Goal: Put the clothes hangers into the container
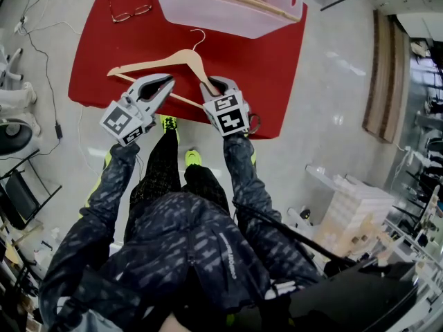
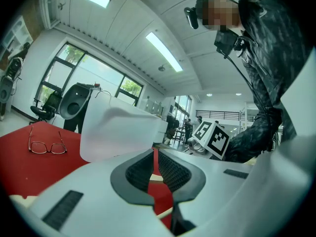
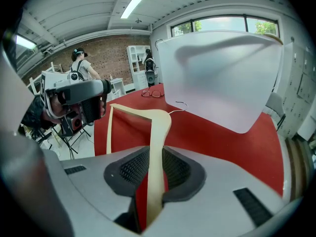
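**Off-centre grip**

The right gripper is clamping one arm of the pale wooden clothes hanger on the red table; the left gripper is idling, jaws nearly together; tilting, the hanger could snag the rim of the far translucent plastic container.

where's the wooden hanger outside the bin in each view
Head view: wooden hanger upper centre, just below the container.
Left gripper view: only a cream sliver of the wooden hanger between the jaws, low centre.
Right gripper view: wooden hanger centre, rising from between the jaws.
Shared landmark: the translucent container, beyond it in every view.
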Available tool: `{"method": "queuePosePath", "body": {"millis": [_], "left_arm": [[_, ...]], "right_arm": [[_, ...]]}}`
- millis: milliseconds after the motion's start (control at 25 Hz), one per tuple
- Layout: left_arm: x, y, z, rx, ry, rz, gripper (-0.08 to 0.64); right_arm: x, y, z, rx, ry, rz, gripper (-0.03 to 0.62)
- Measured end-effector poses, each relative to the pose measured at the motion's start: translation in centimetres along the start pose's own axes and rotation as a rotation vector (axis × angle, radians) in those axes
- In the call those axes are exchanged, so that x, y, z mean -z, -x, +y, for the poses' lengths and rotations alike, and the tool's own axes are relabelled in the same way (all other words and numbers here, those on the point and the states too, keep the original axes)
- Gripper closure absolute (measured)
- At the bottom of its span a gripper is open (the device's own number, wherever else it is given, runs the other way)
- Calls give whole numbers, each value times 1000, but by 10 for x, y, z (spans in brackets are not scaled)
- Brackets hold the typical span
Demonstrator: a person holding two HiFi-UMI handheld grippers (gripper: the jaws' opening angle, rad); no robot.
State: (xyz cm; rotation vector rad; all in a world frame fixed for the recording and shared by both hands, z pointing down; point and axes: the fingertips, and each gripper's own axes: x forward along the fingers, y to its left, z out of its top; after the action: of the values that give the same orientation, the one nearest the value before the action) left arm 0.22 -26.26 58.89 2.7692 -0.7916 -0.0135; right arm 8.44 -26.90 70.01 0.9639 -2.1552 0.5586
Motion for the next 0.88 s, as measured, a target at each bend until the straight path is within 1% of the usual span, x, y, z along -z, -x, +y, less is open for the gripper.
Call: {"method": "queuePosePath", "body": {"millis": [440, 720, 880], "left_arm": [[-28, 15, -12, -10, -20, -36, 546], [-56, 27, -35, -8, -58, -68, 546], [-68, 25, -54, -8, -77, -78, 546]], "right_arm": [[-28, 34, 8, 8, 15, -56, 506], [-45, 71, 18, 28, 40, -89, 506], [-48, 94, 15, 38, 42, -109, 506]]}}
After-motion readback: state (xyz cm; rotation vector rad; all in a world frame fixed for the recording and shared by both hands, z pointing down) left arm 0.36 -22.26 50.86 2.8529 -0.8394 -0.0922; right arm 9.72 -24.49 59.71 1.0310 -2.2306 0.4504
